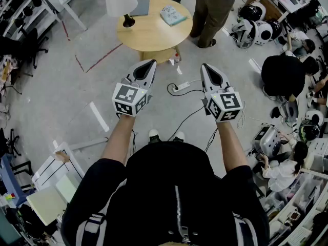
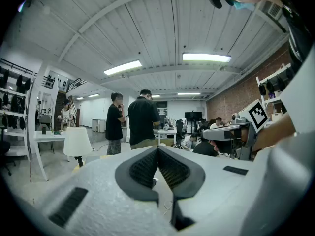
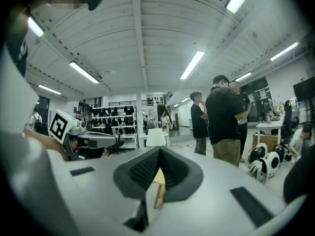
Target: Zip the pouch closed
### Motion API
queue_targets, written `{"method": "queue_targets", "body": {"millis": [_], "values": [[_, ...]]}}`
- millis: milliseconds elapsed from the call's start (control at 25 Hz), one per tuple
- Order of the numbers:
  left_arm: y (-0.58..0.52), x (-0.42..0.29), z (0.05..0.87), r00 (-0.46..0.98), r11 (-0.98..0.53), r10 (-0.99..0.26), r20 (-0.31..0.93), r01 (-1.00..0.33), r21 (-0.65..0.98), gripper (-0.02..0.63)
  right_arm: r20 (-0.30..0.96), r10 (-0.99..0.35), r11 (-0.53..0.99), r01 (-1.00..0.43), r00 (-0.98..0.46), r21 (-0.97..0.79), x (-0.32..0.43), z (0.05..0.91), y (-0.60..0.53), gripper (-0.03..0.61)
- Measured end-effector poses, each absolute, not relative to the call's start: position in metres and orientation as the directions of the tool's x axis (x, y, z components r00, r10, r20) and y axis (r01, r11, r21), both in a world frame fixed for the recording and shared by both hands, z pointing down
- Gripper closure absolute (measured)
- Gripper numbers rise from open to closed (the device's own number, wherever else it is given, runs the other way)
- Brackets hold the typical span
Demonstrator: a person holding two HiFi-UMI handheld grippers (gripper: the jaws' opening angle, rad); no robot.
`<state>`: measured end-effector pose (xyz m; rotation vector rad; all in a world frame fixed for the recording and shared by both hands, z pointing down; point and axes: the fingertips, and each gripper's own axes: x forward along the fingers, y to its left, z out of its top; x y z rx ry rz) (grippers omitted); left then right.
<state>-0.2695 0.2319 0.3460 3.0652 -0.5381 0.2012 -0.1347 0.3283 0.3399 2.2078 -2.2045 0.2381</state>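
Note:
A round wooden table (image 1: 154,35) stands ahead of me on the floor. On it lie a flat grey item (image 1: 139,7) and a teal flat item (image 1: 172,15); I cannot tell which of them is the pouch. My left gripper (image 1: 152,62) and right gripper (image 1: 204,65) are held side by side in the air, short of the table, pointing toward it. Both are shut with nothing between the jaws. In the left gripper view the left gripper (image 2: 157,149) has its tips meeting, and the right gripper (image 3: 160,149) shows the same in its own view.
A white lamp (image 1: 121,1) stands on the table's left side. A power strip (image 1: 180,86) and cables lie on the floor between me and the table. A standing person (image 1: 215,9) is at the table's right. White robots (image 1: 253,29) and seated people fill the right side.

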Motion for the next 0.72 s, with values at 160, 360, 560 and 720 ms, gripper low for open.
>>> {"method": "queue_targets", "body": {"millis": [160,360,560,720], "values": [[0.235,-0.259,0.346,0.935,-0.942,-0.332,0.125,-0.334,-0.001,0.617,0.105,-0.994,-0.014,-0.995,0.004,-0.095,-0.125,0.337,0.330,0.574],[0.242,-0.245,0.348,0.931,-0.938,-0.343,0.128,-0.345,-0.002,0.615,0.104,-0.995,-0.007,-0.996,-0.003,-0.090,-0.111,0.339,0.336,0.574],[0.251,-0.230,0.348,0.922,-0.930,-0.366,0.128,-0.368,-0.007,0.615,0.115,-0.993,0.015,-0.994,-0.027,-0.109,-0.093,0.346,0.341,0.574],[0.256,-0.226,0.352,0.912,-0.920,-0.390,0.130,-0.393,-0.001,0.615,0.118,-0.992,0.036,-0.992,-0.051,-0.122,-0.088,0.352,0.345,0.574]]}}
